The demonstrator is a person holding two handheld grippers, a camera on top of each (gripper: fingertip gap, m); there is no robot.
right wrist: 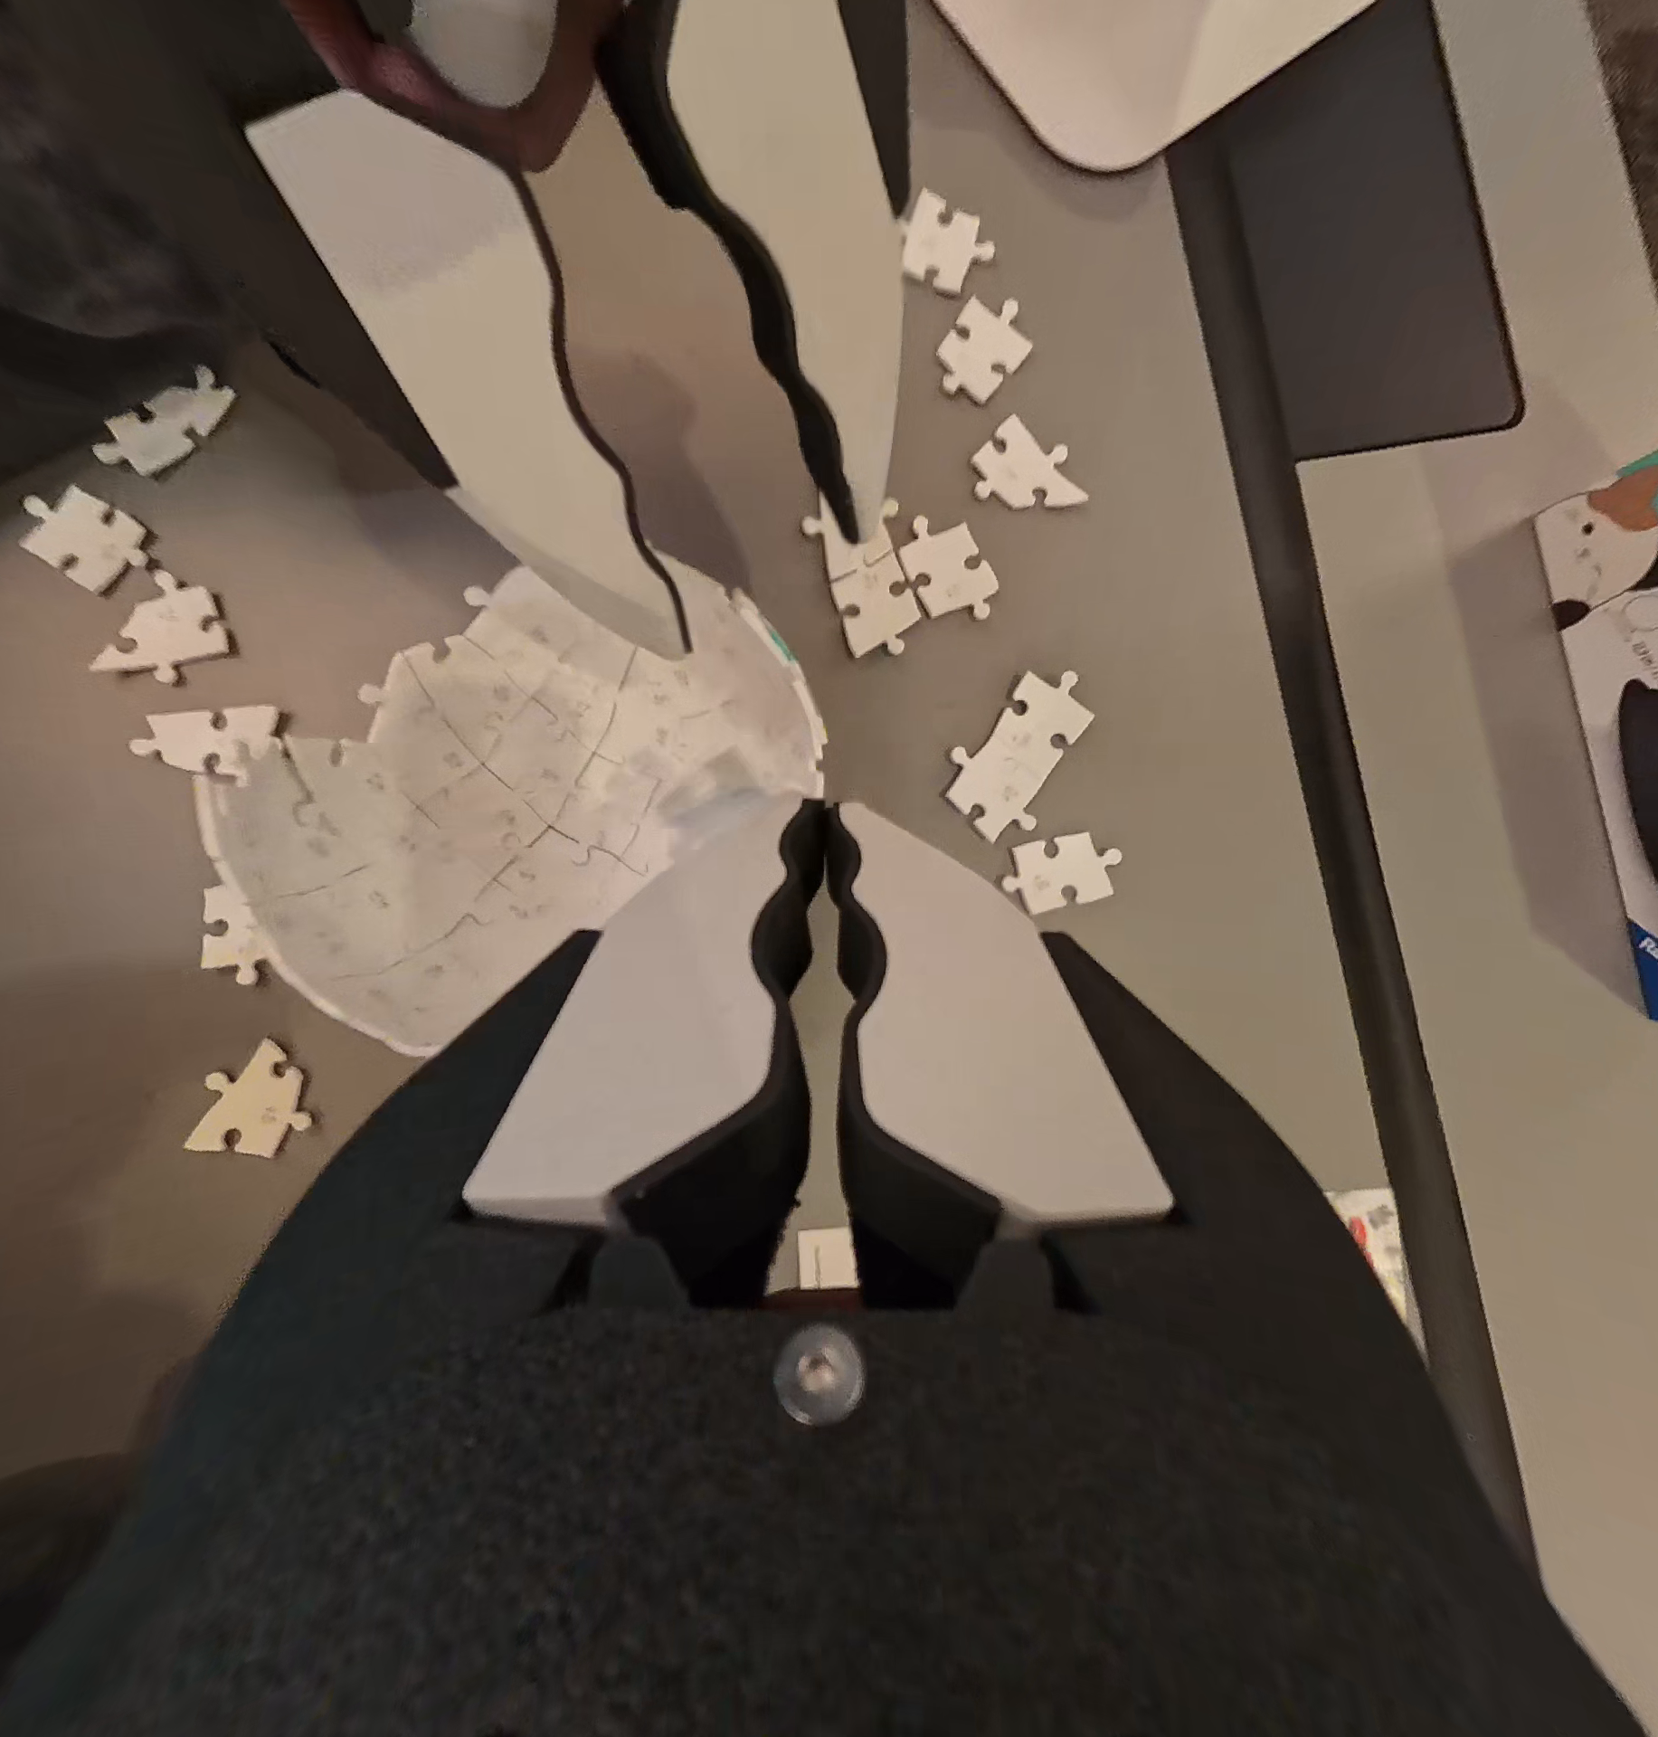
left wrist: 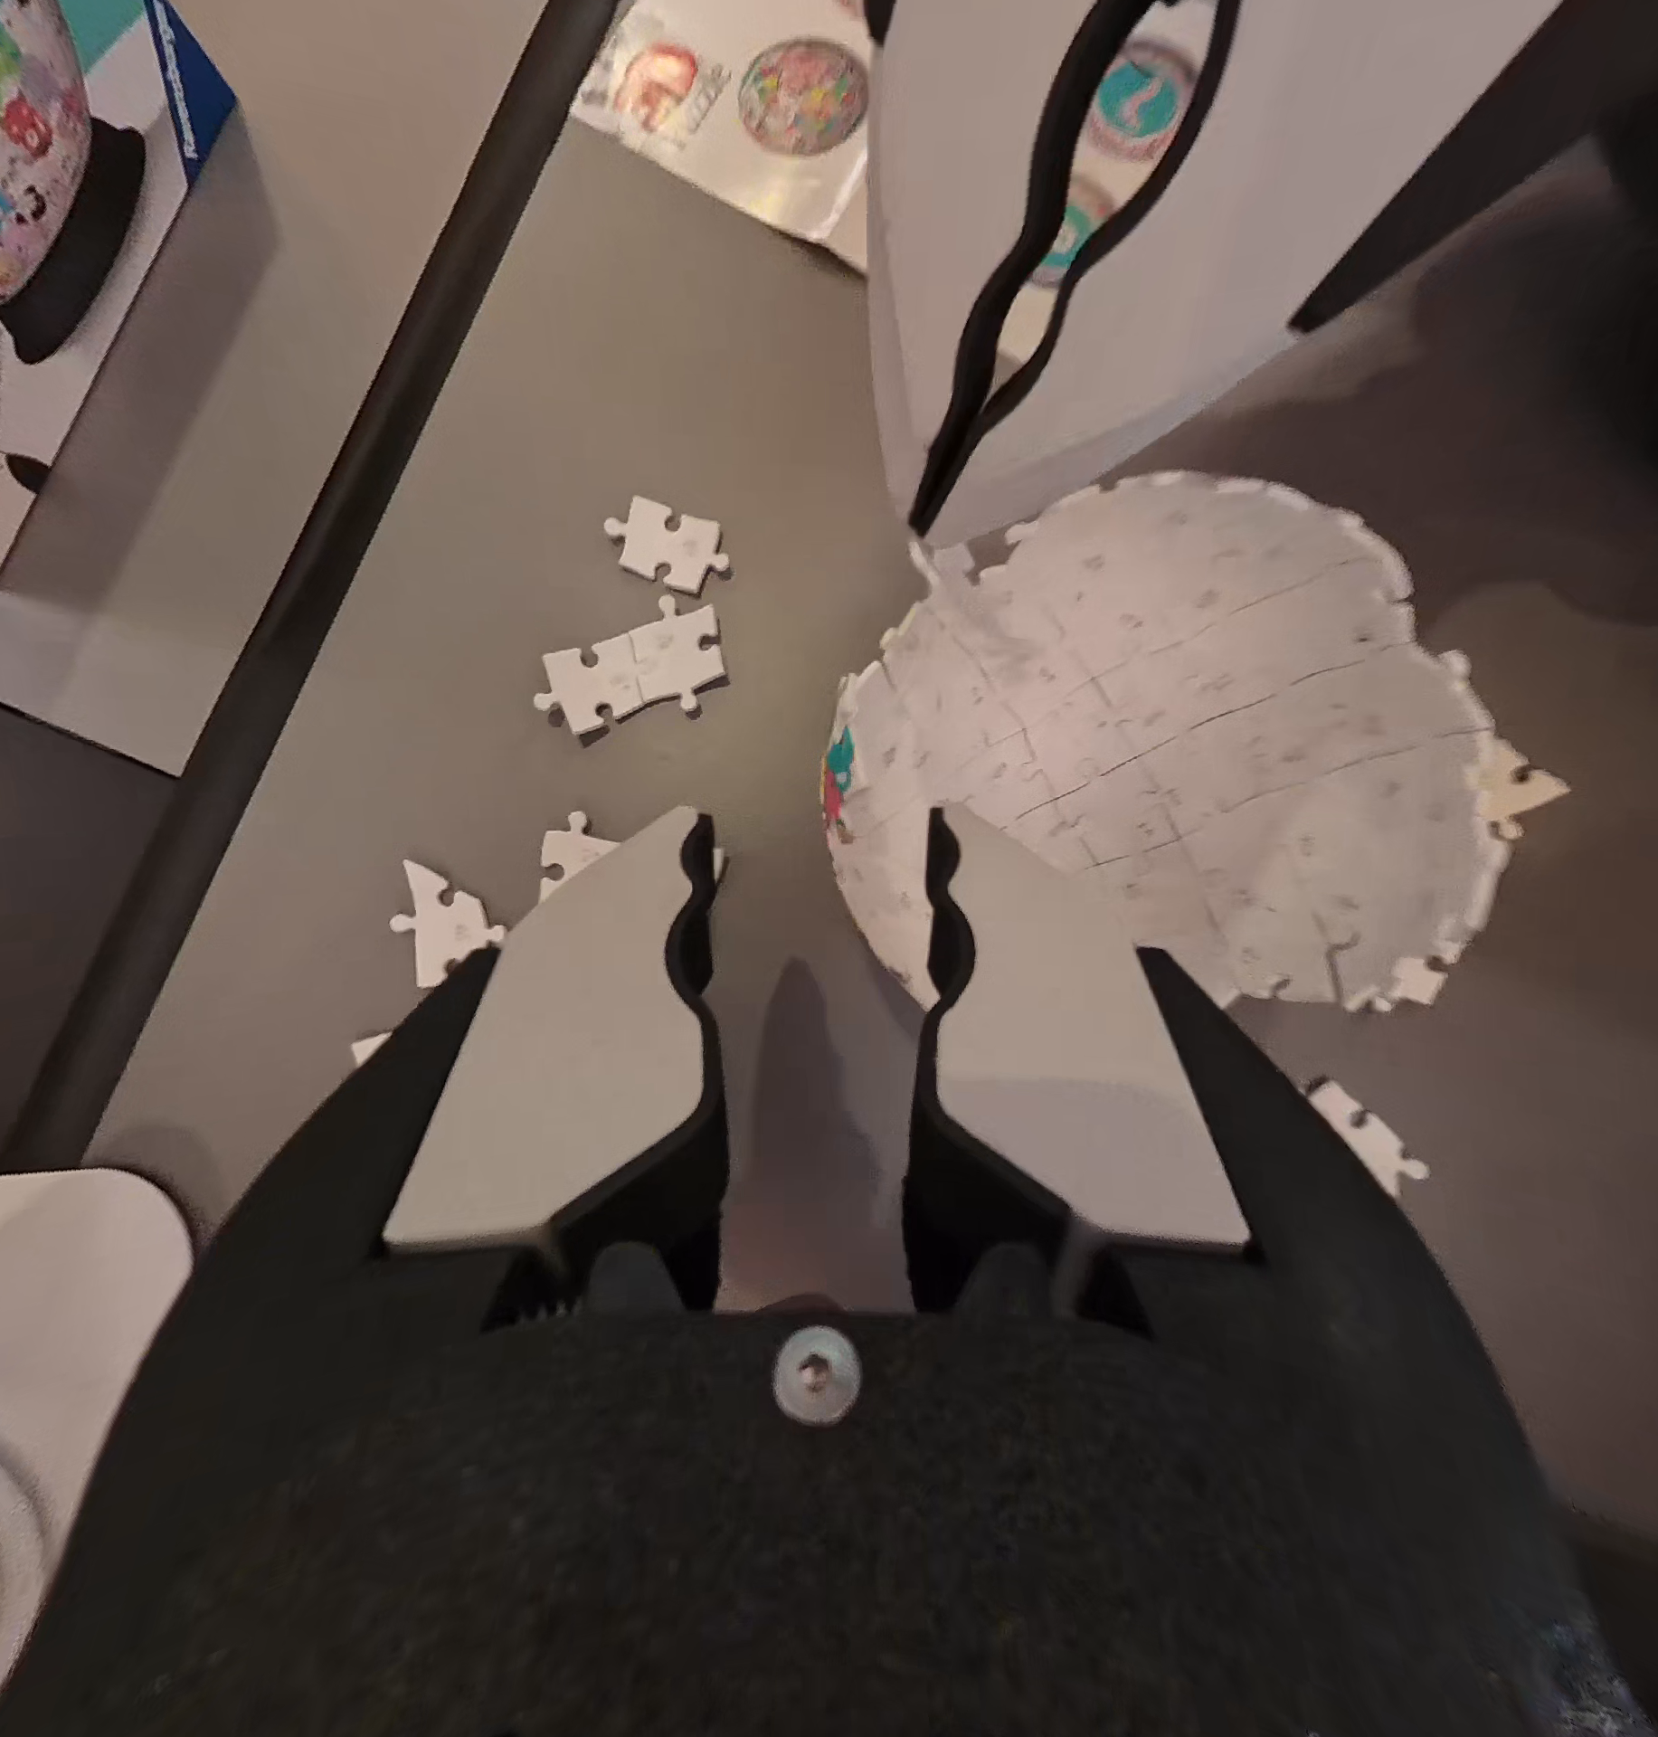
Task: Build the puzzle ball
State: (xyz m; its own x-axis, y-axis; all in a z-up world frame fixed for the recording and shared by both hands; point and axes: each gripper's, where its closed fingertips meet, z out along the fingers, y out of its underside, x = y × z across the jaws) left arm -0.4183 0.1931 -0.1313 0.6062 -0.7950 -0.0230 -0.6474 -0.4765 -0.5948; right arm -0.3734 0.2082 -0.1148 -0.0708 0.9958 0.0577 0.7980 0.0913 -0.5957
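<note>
**A:** Start at your left gripper (left wrist: 820,827). What are its jaws doing?

**B:** Yours stand apart with nothing between them, hanging above the grey tabletop (left wrist: 486,395). The half-built puzzle ball (left wrist: 1172,743) lies just to the right of those tips, its white inner side up like a bowl; your right-hand finger overlaps its near edge.

**A:** And the right gripper (right wrist: 825,810)?

**B:** Its jaws are nearly closed, and the tips sit right at the ball's rim (right wrist: 797,743). I can't tell whether they pinch that rim or merely rest against it, so treat it as unproven.

**A:** Where are the pieces, counted from the ball?

**B:** In your left wrist view, a joined pair (left wrist: 632,672) lies just left of the ball, a single piece (left wrist: 670,545) beyond that pair, and more pieces (left wrist: 449,921) beside your left finger. Further loose pieces ring the ball's other side.

**A:** So which hand fetches?

**B:** I'd judge the left: it is empty and nearer the loose pieces, which lie to its left and ahead. The joined pair's long axis runs roughly across your fingers, so you may need to turn your wrist.
</note>
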